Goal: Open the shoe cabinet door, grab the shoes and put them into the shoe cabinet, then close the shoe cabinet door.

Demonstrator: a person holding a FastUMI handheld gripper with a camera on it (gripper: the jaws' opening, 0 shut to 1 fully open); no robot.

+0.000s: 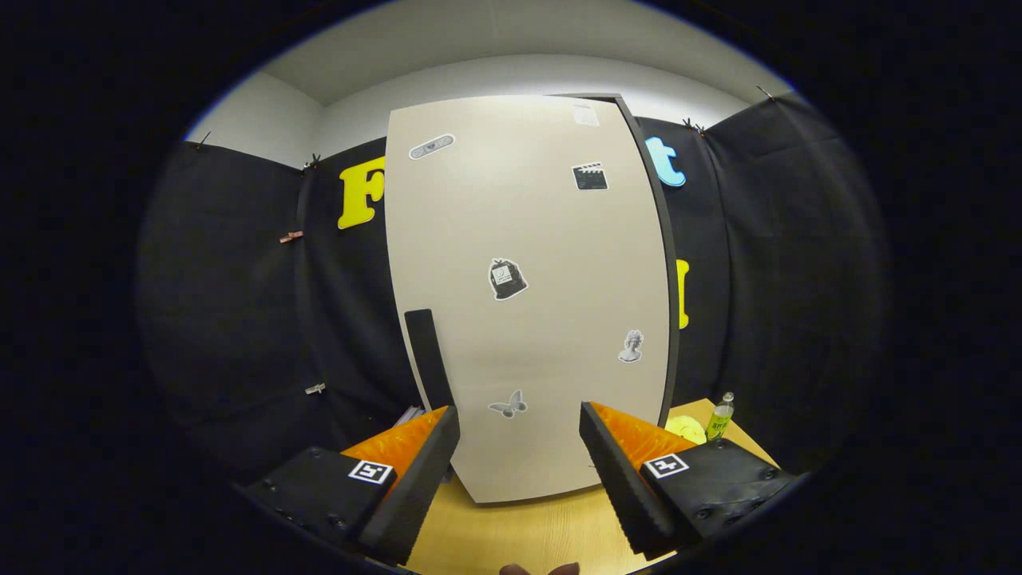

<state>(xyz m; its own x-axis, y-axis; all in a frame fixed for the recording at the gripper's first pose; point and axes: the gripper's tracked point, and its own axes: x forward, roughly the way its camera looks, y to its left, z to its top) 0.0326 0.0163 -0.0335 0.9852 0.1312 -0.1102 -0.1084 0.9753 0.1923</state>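
Straight ahead of the tool (519, 431), whose fingers stand wide apart gripping nothing, the tall beige sticker-dotted shoe cabinet door (527, 303) stands shut on the pale wooden desk (519, 535), its long black handle (429, 359) just beyond the left finger. A green bottle (720, 415) stands right of the door.

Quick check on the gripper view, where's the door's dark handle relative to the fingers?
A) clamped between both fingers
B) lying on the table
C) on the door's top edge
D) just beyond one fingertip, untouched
D: the dark handle stands upright on the cabinet door just beyond one fingertip, while the gripper is open, nothing between its fingers.
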